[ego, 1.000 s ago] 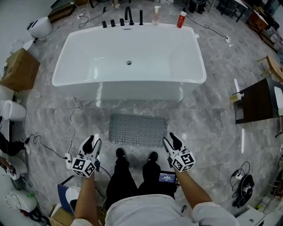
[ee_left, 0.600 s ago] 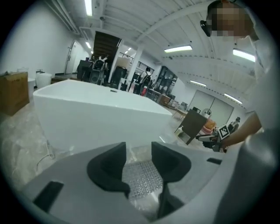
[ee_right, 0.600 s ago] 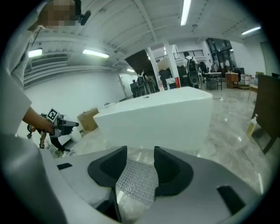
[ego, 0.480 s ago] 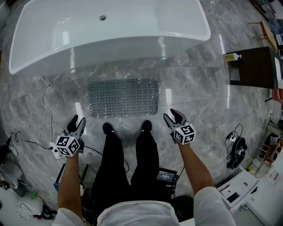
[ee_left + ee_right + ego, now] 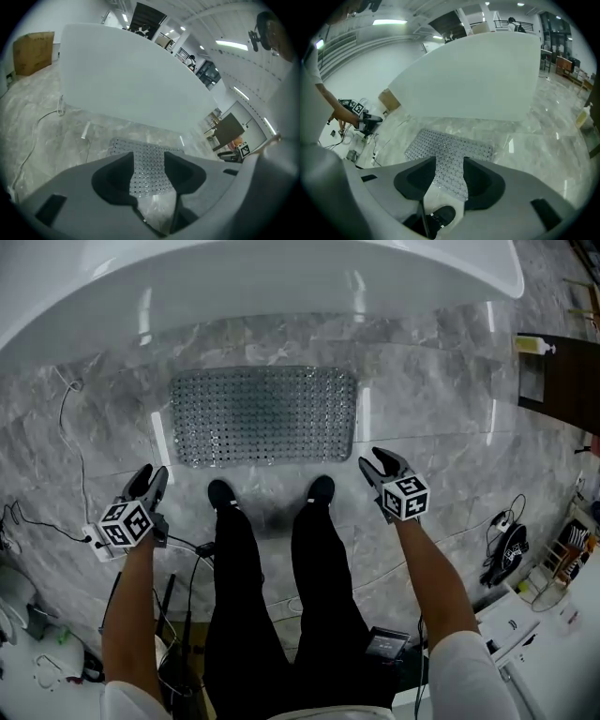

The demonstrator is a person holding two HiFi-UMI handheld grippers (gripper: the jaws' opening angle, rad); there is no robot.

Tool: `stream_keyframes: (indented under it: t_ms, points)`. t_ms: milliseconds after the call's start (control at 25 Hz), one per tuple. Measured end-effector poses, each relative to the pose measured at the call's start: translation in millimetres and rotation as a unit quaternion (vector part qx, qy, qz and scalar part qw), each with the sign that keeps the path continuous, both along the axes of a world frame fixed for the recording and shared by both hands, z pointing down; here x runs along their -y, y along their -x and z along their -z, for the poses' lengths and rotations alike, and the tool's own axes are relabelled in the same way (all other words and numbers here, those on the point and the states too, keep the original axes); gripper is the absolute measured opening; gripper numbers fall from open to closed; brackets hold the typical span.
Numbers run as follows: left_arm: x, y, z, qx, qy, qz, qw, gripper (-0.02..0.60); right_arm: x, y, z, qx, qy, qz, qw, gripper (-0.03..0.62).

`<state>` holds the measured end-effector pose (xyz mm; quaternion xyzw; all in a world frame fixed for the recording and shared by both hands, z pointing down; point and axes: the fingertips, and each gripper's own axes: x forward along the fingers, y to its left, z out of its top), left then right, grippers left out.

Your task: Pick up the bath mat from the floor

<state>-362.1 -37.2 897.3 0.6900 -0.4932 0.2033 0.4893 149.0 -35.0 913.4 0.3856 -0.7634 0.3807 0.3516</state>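
Note:
The bath mat (image 5: 262, 415) is a grey, clear, bumpy rectangle with many holes. It lies flat on the marble floor between the white bathtub (image 5: 281, 277) and the person's black shoes (image 5: 221, 493). My left gripper (image 5: 148, 479) hovers near the mat's front left corner, and its jaws are opening with nothing between them. My right gripper (image 5: 382, 463) hangs by the front right corner, open and empty. Neither touches the mat. In the left gripper view, the mat (image 5: 147, 164) shows through the gap of the left gripper (image 5: 149, 159). In the right gripper view, the mat (image 5: 450, 150) lies beyond the right gripper (image 5: 450, 164).
The tub wall runs just behind the mat. A thin cable (image 5: 66, 409) trails over the floor at the left. A dark cabinet (image 5: 562, 371) stands at the right, with cords and gear (image 5: 506, 554) beyond the right arm. A cardboard box (image 5: 33, 51) sits far left.
The view has dropped toward the floor, so the mat looks larger and the tub has slid to the top edge. Both grippers have spread wider apart, to either side of the legs.

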Motion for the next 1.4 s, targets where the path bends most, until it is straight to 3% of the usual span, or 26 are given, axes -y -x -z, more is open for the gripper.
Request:
stream_keyframes:
  t_ms: [120,400,640,920,1120,1240,1400]
  points:
    - [1.5,11.4,-48.5,0.014,0.019,0.001,0.9997,0.206,8.2,-8.5,-48.2,0.003,0.013,-0.031,0.999,0.201]
    - [-16.6,16.6,-159.8,0.05,0.084,-0.077,0.9922,0.212,6.3,-30.5,-157.9,0.002,0.048,-0.069,0.996,0.206]
    - [-17.3,11.4,-231.8,0.053,0.109,-0.108,0.9867,0.225,0.8,-50.4,-240.3,-0.009,0.073,-0.077,0.994,0.218]
    - [-8.5,20.8,-301.5,0.073,0.127,-0.1,0.9841,0.236,11.4,-77.6,-294.9,-0.018,0.075,-0.104,0.992,0.233]
    - [-14.9,37.4,-343.1,0.105,0.165,-0.078,0.9776,0.256,14.0,-79.2,-317.6,-0.012,0.079,-0.12,0.99,0.236]
    - [-18.3,51.4,-362.2,0.118,0.18,-0.061,0.9747,0.256,15.9,-76.1,-325.0,-0.016,0.075,-0.118,0.99,0.241]
    - [-21.9,54.4,-373.5,0.115,0.183,-0.072,0.9737,0.256,8.8,-81.0,-337.3,-0.025,0.089,-0.123,0.988,0.241]
